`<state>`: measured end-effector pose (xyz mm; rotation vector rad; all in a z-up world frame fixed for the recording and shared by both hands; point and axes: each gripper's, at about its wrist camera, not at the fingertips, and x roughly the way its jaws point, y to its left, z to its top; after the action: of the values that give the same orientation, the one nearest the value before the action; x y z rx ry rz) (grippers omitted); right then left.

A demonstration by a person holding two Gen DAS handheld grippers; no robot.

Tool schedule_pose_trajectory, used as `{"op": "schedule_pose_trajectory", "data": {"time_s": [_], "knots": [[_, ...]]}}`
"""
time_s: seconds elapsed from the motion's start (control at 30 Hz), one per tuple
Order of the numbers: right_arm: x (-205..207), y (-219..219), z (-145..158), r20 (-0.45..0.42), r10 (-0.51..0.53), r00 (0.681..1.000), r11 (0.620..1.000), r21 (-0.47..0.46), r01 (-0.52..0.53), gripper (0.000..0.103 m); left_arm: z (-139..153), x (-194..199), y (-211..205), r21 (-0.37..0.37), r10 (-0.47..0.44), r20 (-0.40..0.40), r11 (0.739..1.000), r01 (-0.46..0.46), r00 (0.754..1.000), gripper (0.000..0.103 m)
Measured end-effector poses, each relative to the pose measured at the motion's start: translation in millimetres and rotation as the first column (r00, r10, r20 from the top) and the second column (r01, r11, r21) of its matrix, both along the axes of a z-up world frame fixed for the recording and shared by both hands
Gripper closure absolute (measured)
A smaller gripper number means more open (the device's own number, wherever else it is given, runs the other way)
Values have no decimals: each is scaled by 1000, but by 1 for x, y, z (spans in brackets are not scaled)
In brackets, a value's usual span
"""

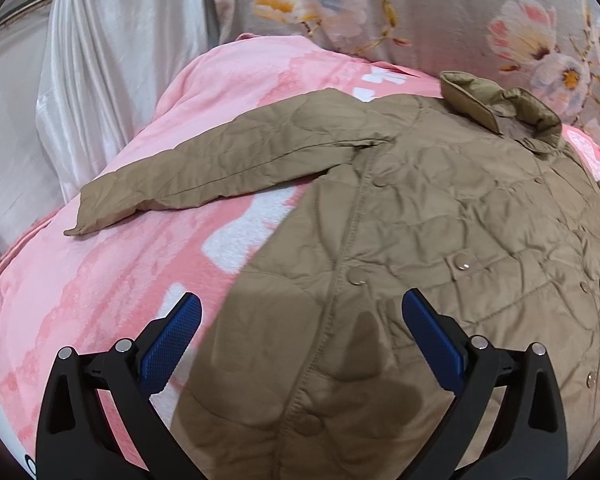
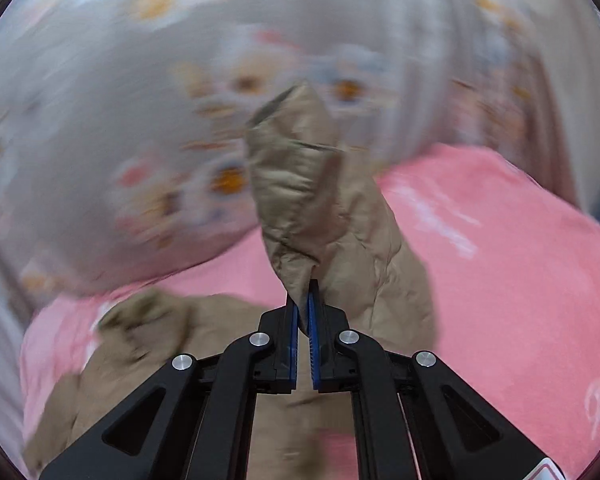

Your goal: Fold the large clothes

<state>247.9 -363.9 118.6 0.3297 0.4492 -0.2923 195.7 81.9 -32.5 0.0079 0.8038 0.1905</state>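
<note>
Blue-padded fingers of your right gripper clamp the jacket's sleeve, lifted, probably mid-swing given blur. Your left gripper gapes over the tan jacket on the bed's pink blanket, collar pointing away.

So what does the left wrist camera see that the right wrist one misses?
Only the left wrist view shows the tan jacket spread flat, with its collar, snap buttons, one sleeve lying out on the blanket, and the open left claw above it. Only the right wrist view shows the right claw shut on the other sleeve, lifted up. Both show the pink blanket and flowered bedding.
</note>
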Motion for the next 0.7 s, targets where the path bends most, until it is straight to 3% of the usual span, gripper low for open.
{"op": "schedule_pose_trajectory", "data": {"time_s": [0.1, 0.2, 0.37, 0.5, 0.7], "knots": [[26, 69, -8, -30, 171, 985, 984, -39, -172, 98, -2, 3, 10, 8, 19, -11, 1000, -19, 1000, 5], [53, 129, -33, -92, 306, 948, 950, -38, -311, 98, -7, 4, 21, 8, 35, -31, 999, -35, 999, 5], [78, 201, -82, -204, 462, 863, 881, -3, -472, 98, -14, 2, 36, -3, 43, -47, 999, -43, 998, 5], [72, 241, -114, -274, 531, 802, 836, 17, -548, 98, -21, 1, 42, -29, 41, -61, 999, -43, 997, 5], [69, 269, -140, -363, 534, 764, 818, -6, -575, 92, -23, 3, 43, -69, 26, -65, 997, -31, 998, 5]]}}
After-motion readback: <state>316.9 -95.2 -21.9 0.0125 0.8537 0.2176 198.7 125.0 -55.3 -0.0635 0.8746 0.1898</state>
